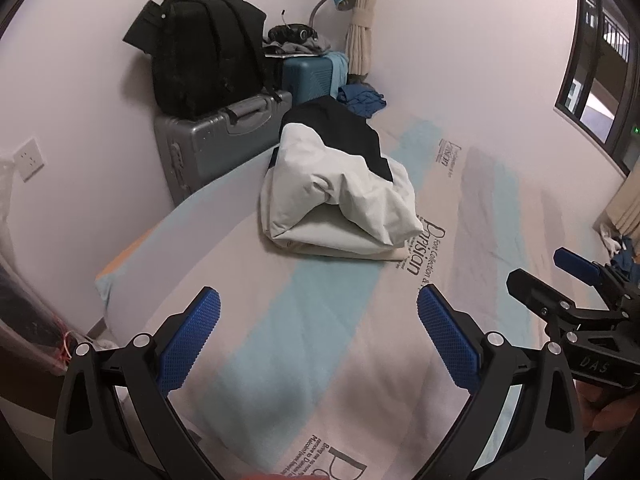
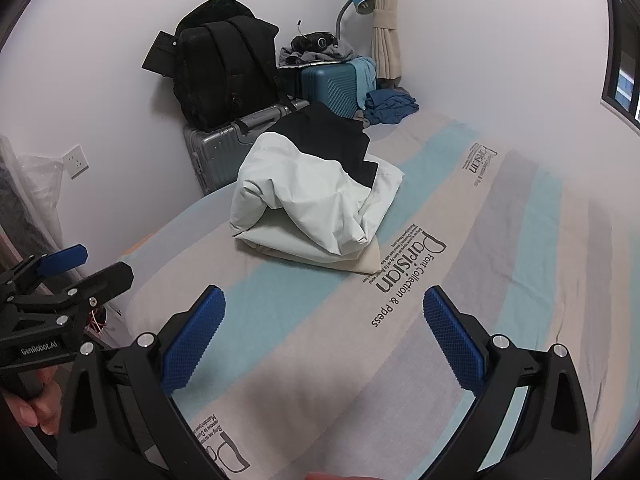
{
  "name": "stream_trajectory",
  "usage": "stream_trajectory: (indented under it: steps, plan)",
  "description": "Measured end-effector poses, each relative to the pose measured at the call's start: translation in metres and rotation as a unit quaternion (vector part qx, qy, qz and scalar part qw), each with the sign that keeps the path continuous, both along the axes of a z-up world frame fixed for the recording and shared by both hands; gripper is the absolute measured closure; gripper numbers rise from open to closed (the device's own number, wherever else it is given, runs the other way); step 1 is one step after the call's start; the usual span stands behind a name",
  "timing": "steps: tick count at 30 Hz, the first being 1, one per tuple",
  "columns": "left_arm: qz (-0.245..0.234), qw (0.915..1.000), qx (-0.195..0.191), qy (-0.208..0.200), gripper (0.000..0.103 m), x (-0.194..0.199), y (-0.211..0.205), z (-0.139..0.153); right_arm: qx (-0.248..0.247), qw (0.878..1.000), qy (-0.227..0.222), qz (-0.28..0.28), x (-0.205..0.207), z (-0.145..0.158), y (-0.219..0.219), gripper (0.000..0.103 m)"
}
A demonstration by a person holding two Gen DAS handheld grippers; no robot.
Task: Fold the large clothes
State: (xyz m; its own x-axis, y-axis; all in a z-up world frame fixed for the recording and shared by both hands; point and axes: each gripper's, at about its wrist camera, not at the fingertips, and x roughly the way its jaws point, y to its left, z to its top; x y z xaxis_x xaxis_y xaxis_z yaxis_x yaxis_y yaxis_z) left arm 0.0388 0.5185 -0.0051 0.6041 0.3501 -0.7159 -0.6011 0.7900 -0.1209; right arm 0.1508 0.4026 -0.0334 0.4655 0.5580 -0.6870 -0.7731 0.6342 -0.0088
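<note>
One folded white-and-black jacket (image 1: pixel 340 188) lay near the bed's (image 1: pixel 304 360) far edge; the left gripper (image 1: pixel 318 334) and right gripper (image 2: pixel 324 336) gaped wide, holding nothing.

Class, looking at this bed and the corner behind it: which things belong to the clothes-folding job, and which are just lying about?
Part of the job:
white and black jacket, folded on the bed
left hand-held gripper, open
right hand-held gripper, open

Just lying about:
black backpack
silver suitcase
blue suitcase
blue desk lamp
crumpled blue garment
</note>
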Motion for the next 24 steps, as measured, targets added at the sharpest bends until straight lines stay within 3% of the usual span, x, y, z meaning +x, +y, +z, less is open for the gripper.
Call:
stream_trajectory:
  steps: [24]
  plan:
    - [-0.007,1.0000,0.006,0.003,0.006,-0.0062,-0.0094,-0.0022,0.000,1.000,0.000,0.001,-0.0027,-0.0016,-0.0006,0.008]
